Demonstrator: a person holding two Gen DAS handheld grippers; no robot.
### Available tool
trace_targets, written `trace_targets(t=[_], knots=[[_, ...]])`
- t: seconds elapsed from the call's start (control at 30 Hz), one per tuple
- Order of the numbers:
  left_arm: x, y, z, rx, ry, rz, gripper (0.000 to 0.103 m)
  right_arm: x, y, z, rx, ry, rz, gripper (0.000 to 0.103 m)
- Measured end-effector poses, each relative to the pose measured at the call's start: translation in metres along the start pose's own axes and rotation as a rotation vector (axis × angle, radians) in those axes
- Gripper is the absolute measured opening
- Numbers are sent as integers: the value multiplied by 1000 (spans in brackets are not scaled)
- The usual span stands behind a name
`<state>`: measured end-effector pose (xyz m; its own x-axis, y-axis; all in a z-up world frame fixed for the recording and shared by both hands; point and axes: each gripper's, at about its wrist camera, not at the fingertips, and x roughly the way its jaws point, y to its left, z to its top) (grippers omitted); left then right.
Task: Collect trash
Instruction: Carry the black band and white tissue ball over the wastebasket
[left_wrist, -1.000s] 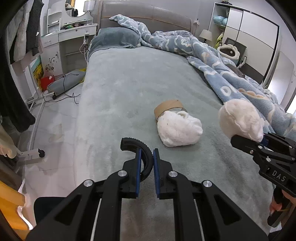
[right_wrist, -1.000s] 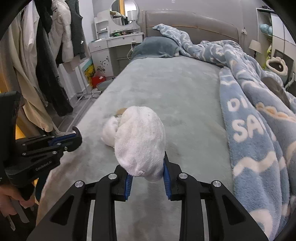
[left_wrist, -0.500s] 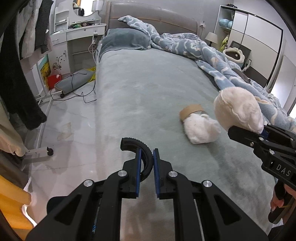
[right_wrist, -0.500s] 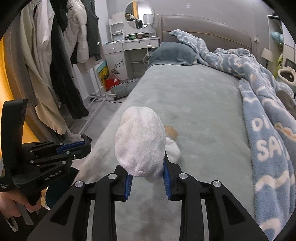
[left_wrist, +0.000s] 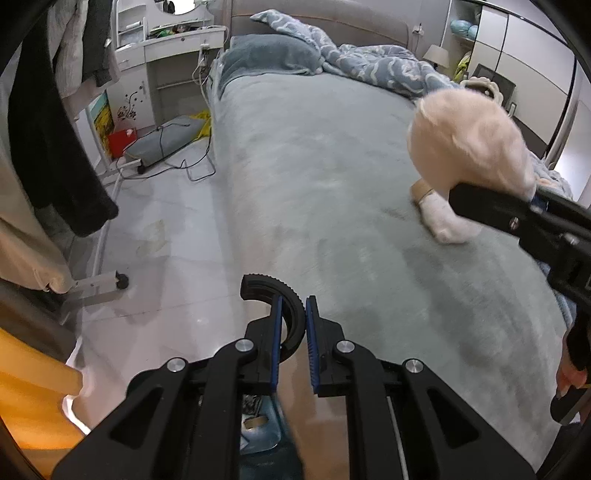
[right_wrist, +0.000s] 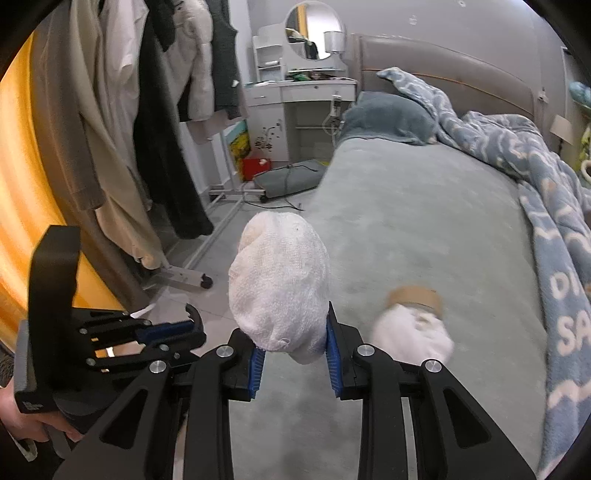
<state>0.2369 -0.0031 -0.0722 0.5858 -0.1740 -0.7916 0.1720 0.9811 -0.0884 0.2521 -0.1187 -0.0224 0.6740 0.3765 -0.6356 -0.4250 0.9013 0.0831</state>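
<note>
Fingers (right_wrist: 256, 363) of right gripper (right_wrist: 292, 363) clamped on white paper wad (right_wrist: 279, 291), above bed (right_wrist: 424, 206) edge. Left gripper (left_wrist: 293, 339) nearly closed, pinching a curved black piece (left_wrist: 280, 295). Second wad (right_wrist: 412, 332) and cardboard ring (right_wrist: 413, 296) lying on bed. Risk: soft wad slipping out mid-carry.

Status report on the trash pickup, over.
Right tongs shut on white wad. Left tongs nearly shut, empty. Second wad and tape roll on bed. Nothing blocking.
</note>
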Motion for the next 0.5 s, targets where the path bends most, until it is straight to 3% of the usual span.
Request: trace_targets(t=[0.5], knots=[[5,62,-35,-71,160,12,14,33,66,10,-73,27,77,29]])
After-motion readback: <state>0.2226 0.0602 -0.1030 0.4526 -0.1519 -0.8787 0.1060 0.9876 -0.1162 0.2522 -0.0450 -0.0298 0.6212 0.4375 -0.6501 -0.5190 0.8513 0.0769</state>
